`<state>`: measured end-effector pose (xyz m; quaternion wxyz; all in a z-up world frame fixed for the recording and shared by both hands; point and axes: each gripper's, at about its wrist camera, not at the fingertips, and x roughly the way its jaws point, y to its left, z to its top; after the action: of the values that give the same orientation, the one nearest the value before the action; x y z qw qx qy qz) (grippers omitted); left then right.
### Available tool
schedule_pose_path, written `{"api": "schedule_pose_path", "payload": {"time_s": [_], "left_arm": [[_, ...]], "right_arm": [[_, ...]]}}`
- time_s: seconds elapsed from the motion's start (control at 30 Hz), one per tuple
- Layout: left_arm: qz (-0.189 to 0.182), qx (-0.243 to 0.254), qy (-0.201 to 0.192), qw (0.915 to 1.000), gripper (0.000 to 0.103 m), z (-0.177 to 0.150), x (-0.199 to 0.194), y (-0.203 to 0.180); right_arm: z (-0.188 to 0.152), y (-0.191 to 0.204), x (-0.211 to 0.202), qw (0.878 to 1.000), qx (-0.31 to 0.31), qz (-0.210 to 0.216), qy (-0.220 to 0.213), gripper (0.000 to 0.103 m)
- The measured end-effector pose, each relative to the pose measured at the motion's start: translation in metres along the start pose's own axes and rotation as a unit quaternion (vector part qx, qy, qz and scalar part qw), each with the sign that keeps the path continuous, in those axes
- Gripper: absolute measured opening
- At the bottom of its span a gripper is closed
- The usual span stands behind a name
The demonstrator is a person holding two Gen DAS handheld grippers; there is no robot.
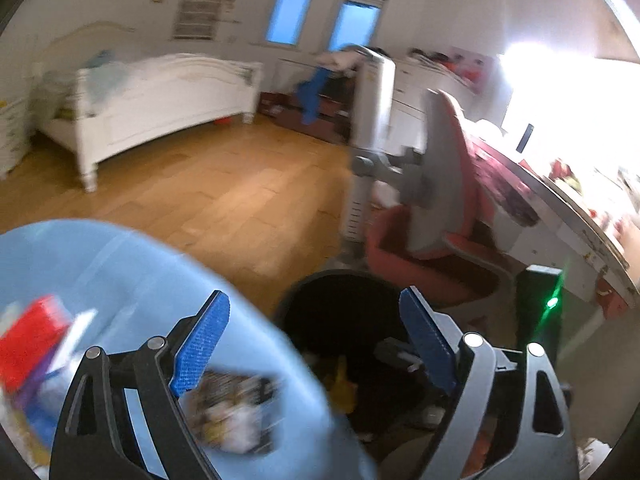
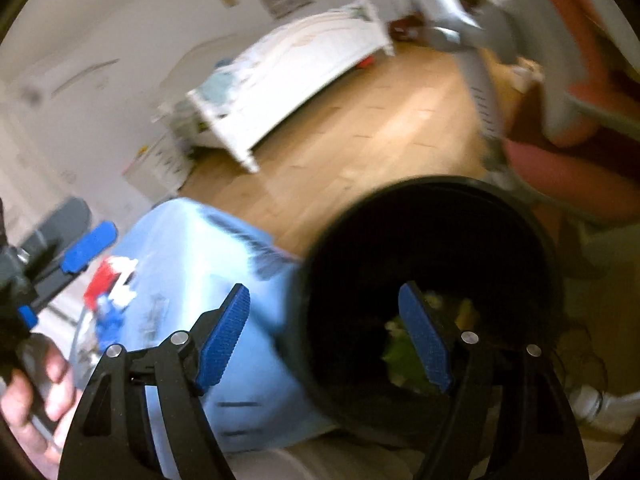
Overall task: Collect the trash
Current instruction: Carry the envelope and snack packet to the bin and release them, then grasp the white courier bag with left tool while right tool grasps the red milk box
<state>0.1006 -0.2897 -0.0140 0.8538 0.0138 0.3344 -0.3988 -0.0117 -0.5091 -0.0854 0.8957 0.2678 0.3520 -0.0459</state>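
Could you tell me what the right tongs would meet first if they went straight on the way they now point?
Probably the black bin: the open right tongs aim at its near rim and dark inside, though blur leaves depth unclear.

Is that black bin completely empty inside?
No. In the right wrist view the black bin has green and yellowish scraps lying at its bottom.

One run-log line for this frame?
left gripper: open, empty | right gripper: open, empty | blue bag: beside black bin, unheld
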Motion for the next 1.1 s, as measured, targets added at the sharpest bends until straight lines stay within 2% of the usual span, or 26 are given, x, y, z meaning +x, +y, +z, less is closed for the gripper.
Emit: {"api": "schedule_pose_path", "payload": {"time_s": [0.1,0.17,0.23,0.3,0.37,0.47,0.53,0.7,0.8,0.9,1.03,1.07,1.1], "left_arm": [[0.057,-0.033,-0.014,0.9978,0.086,-0.011,-0.037,0.039],[0.098,-0.056,-0.021,0.9934,0.095,-0.019,-0.059,0.064],[0.154,-0.09,-0.029,0.9835,0.096,-0.03,-0.085,0.095],[0.19,-0.112,-0.031,0.9749,0.096,-0.038,-0.104,0.116],[0.226,-0.131,-0.021,0.965,0.098,-0.049,-0.118,0.139],[0.237,-0.166,0.011,0.9572,0.098,-0.063,-0.123,0.163],[0.243,-0.191,0.037,0.9504,0.098,-0.072,-0.122,0.177],[0.252,-0.214,0.04,0.9429,0.098,-0.085,-0.129,0.192],[0.246,-0.225,0.045,0.9416,0.098,-0.086,-0.125,0.196],[0.24,-0.226,0.047,0.9429,0.098,-0.088,-0.121,0.199],[0.244,-0.229,0.056,0.9407,0.098,-0.087,-0.11,0.2],[0.243,-0.231,0.055,0.9404,0.098,-0.087,-0.109,0.2],[0.242,-0.234,0.053,0.9401,0.098,-0.087,-0.108,0.202]], "right_arm": [[0.004,0.047,0.007,0.998,-0.051,0.037,0.008,0.085],[0.005,0.077,0.011,0.995,-0.077,0.056,0.015,0.088],[0.008,0.109,0.018,0.991,-0.108,0.076,0.02,0.093],[0.012,0.142,0.026,0.986,-0.136,0.094,0.025,0.098],[0.016,0.17,0.035,0.98,-0.161,0.112,0.037,0.098],[0.023,0.218,0.053,0.969,-0.206,0.125,0.052,0.098],[0.023,0.248,0.07,0.962,-0.238,0.113,0.067,0.098],[0.017,0.308,0.116,0.94,-0.311,0.087,0.108,0.098],[0.011,0.327,0.136,0.928,-0.341,0.073,0.13,0.098],[0.005,0.328,0.148,0.921,-0.354,0.064,0.147,0.098],[0.001,0.324,0.161,0.917,-0.365,0.042,0.156,0.097],[0.001,0.322,0.162,0.918,-0.359,0.047,0.16,0.088],[0.001,0.319,0.162,0.922,-0.349,0.052,0.162,0.088]]}}
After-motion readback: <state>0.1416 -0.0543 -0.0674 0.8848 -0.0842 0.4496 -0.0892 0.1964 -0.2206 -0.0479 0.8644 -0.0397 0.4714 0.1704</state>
